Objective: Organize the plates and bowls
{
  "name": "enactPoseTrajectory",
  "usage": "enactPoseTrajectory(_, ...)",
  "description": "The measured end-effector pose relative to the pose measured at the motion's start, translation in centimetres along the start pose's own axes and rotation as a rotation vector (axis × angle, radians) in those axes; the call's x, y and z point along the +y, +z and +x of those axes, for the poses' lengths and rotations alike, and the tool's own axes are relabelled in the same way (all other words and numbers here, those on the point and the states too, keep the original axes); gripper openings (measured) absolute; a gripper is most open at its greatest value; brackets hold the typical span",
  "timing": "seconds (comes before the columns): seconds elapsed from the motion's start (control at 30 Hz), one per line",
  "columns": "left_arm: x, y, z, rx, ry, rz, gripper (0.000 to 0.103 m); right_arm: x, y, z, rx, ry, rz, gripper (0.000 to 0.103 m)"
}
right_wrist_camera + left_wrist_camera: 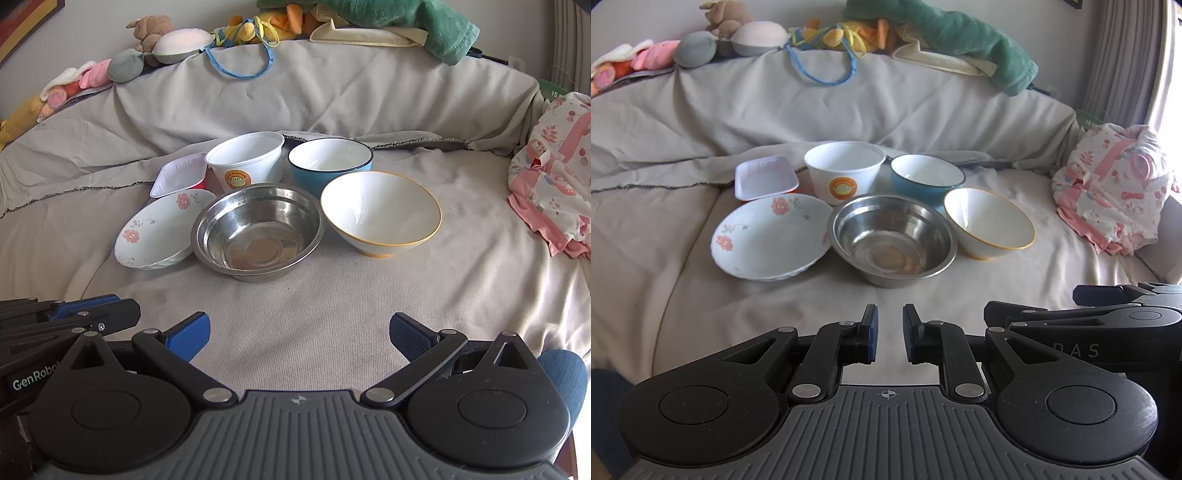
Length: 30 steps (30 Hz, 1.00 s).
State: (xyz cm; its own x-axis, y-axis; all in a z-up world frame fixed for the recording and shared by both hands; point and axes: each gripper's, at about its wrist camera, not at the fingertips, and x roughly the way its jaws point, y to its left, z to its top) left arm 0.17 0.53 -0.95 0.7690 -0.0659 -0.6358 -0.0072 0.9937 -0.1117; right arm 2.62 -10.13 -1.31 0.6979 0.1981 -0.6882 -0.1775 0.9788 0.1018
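On a sheet-covered sofa seat stand a steel bowl (893,239) (258,232), a floral plate (770,236) (162,229) to its left, and a yellow-rimmed white bowl (989,221) (380,212) to its right. Behind them are a blue bowl (926,177) (330,160), a white plastic tub (844,170) (245,158) and a small white tray (765,177) (179,173). My left gripper (890,332) is nearly shut and empty, short of the steel bowl. My right gripper (299,334) is wide open and empty, short of the bowls.
Soft toys (731,33), a blue cord (827,70) and a green towel (967,40) lie along the sofa back. Pink patterned clothes (1115,184) (554,173) are piled at the right. The right gripper's body (1108,332) shows beside the left one.
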Motion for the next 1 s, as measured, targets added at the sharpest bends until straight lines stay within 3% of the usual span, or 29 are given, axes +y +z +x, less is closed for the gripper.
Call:
enactPoseTrajectory(0.37, 0.2, 0.3, 0.3, 0.005, -0.022, -0.009, 0.018, -0.1, 0.1, 0.1, -0.002, 0.015, 0.003, 0.103)
enactPoseTrajectory(0.5, 1.4, 2.2, 1.9, -0.015, -0.146, -0.086, 0.019, -2.0, 1.2, -0.1, -0.092, 0.038, 0.025, 0.103)
enactPoseTrajectory(0.6, 1.9, 5.0, 5.6, 0.030, -0.259, -0.134, 0.019, -4.5, 2.8, 0.6, -0.212, -0.073, 0.047, 0.103)
enactPoseTrajectory(0.67, 1.5, 6.6, 8.7, 0.086, -0.299, -0.139, 0.019, -6.5, 3.9, 1.9, -0.232, -0.147, 0.071, 0.103)
enactPoseTrajectory(0.77, 0.1, 8.9, 13.1, 0.123, -0.291, -0.097, 0.019, -9.6, 5.5, 4.7, -0.190, -0.211, 0.113, 0.103)
enactPoseTrajectory(0.83, -0.4, 10.8, 15.8, 0.119, -0.376, -0.063, 0.019, -11.4, 6.0, 6.8, -0.150, -0.220, 0.134, 0.103)
enactPoseTrajectory(0.9, -0.9, 12.5, 18.4, 0.129, -0.377, -0.067, 0.019, -13.6, 6.5, 8.6, -0.094, -0.174, 0.176, 0.102)
enactPoseTrajectory(1.0, -1.4, 14.4, 22.1, 0.165, -0.349, -0.086, 0.019, -16.5, 6.7, 11.3, -0.009, -0.075, 0.297, 0.087)
